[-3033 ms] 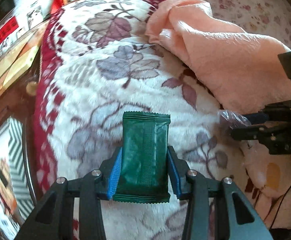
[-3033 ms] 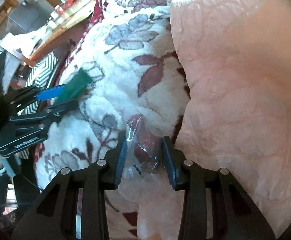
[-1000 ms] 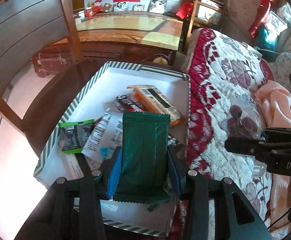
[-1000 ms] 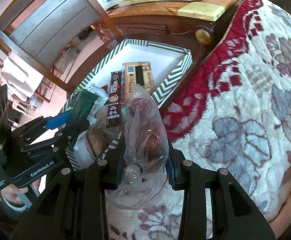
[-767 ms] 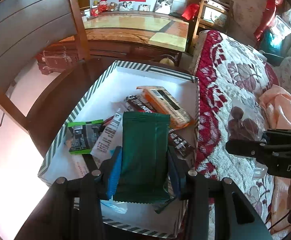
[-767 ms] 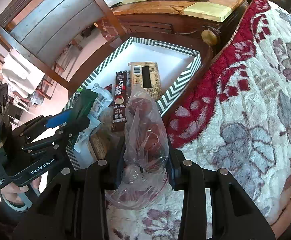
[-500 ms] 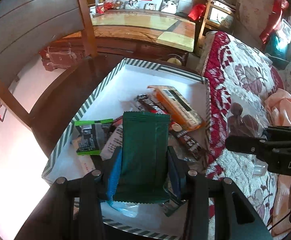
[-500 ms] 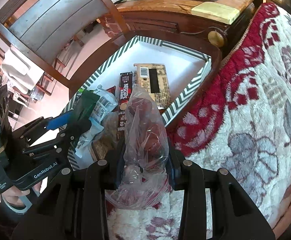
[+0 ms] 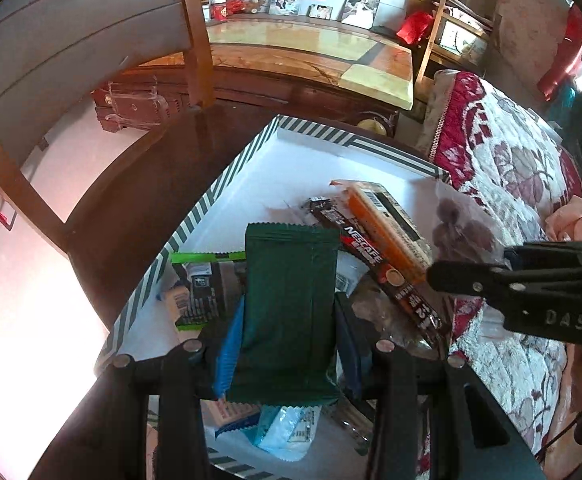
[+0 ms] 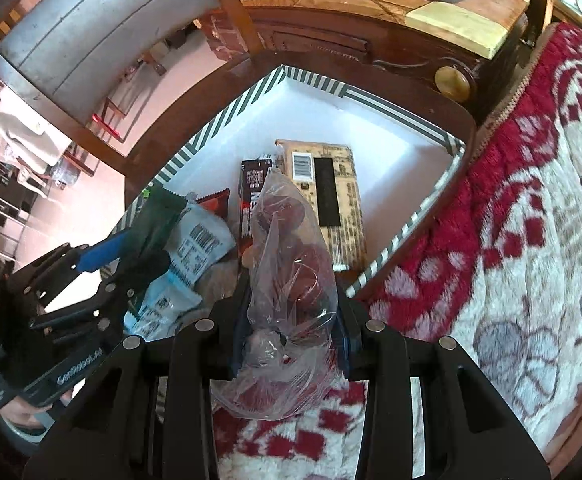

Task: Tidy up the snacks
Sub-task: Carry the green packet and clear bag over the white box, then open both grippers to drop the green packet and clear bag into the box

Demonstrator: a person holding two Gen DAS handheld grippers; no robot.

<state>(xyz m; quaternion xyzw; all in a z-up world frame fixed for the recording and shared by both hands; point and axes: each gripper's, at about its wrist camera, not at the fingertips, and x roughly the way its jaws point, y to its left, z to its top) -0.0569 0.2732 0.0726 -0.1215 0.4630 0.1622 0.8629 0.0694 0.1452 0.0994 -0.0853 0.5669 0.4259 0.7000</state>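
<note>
Swung from bed to above striped box [image 9: 227,184]. Left tongs [image 9: 287,320] pinching green packet [image 9: 289,304]; right tongs [image 10: 291,328] pinching clear bag [image 10: 291,264]. Release into box likely next.

The left claw [image 9: 287,344] points steeply downward, its blue-padded fingers [image 9: 227,354] pressed against both sides of a green packet [image 9: 289,312]. The right claw [image 10: 291,332], just beside it, tilts down likewise, clamped on a clear bag [image 10: 287,272]. A hand [image 10: 21,414] grips the left claw's handle.
</note>
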